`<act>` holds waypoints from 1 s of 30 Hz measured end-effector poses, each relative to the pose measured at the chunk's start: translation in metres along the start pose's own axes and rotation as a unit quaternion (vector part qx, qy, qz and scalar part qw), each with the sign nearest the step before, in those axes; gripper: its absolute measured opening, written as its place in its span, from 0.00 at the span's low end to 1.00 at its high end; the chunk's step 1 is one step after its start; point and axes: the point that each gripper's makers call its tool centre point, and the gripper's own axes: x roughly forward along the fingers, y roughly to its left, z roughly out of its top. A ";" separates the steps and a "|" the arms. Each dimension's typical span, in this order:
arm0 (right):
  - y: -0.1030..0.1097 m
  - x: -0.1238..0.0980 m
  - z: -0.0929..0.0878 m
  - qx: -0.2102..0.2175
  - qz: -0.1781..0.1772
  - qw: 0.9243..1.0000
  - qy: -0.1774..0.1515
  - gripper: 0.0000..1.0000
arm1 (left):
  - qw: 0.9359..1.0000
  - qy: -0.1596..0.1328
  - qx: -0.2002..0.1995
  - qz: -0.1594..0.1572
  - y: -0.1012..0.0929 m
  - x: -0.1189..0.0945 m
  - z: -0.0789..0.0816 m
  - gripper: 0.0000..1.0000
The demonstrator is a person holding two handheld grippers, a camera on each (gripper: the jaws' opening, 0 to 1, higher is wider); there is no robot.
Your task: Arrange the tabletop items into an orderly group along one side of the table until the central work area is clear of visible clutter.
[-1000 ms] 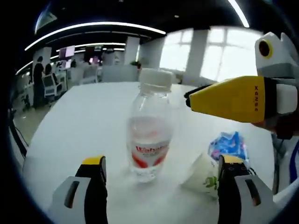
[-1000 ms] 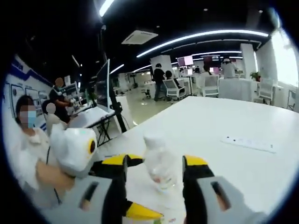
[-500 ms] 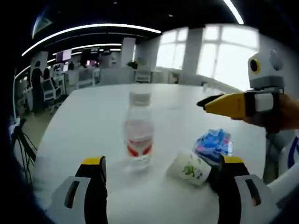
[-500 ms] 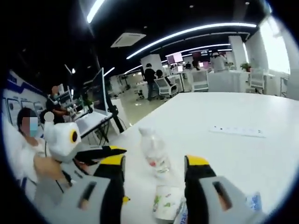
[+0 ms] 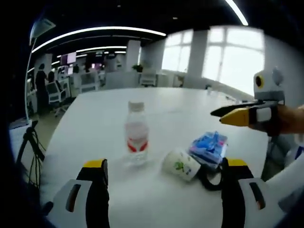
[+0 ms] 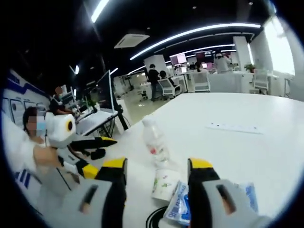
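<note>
A clear water bottle (image 5: pixel 136 137) with a white cap and red label stands upright on the white table (image 5: pixel 95 118). Just right of it a paper cup (image 5: pixel 180 164) lies on its side, touching a blue packet (image 5: pixel 209 145). My left gripper (image 5: pixel 164 187) is open, short of these items with nothing between its jaws. The right gripper (image 5: pixel 232 113) hovers above the table at the right. In the right gripper view, the bottle (image 6: pixel 156 142), cup (image 6: pixel 165 183) and packet (image 6: pixel 178 209) lie ahead of my open right gripper (image 6: pixel 156 166). The left gripper (image 6: pixel 92 154) is at the left.
A black cable loop (image 5: pixel 209 180) lies by the cup. A white power strip (image 6: pixel 232 128) rests farther out on the table. A monitor (image 6: pixel 105 90) and seated people are beyond the table's left edge; office chairs (image 6: pixel 166 88) stand behind.
Both grippers have pulled back from the bottle, which now looks smaller and farther off. The cup and blue packet have come fully into view. The bottle stands where it was.
</note>
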 end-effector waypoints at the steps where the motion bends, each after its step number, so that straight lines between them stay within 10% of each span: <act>1: -0.002 -0.003 -0.004 0.002 0.000 1.000 0.003 0.49 | 1.000 0.002 -0.002 0.001 -0.001 -0.003 -0.003 0.97; 16: -0.010 -0.007 -0.018 0.011 0.004 0.999 0.032 0.47 | 0.999 -0.019 -0.036 0.013 -0.015 -0.015 -0.005 0.96; 30: -0.016 0.017 -0.031 -0.036 0.045 0.994 0.093 0.47 | 0.998 -0.005 -0.054 0.019 -0.033 -0.046 -0.038 0.96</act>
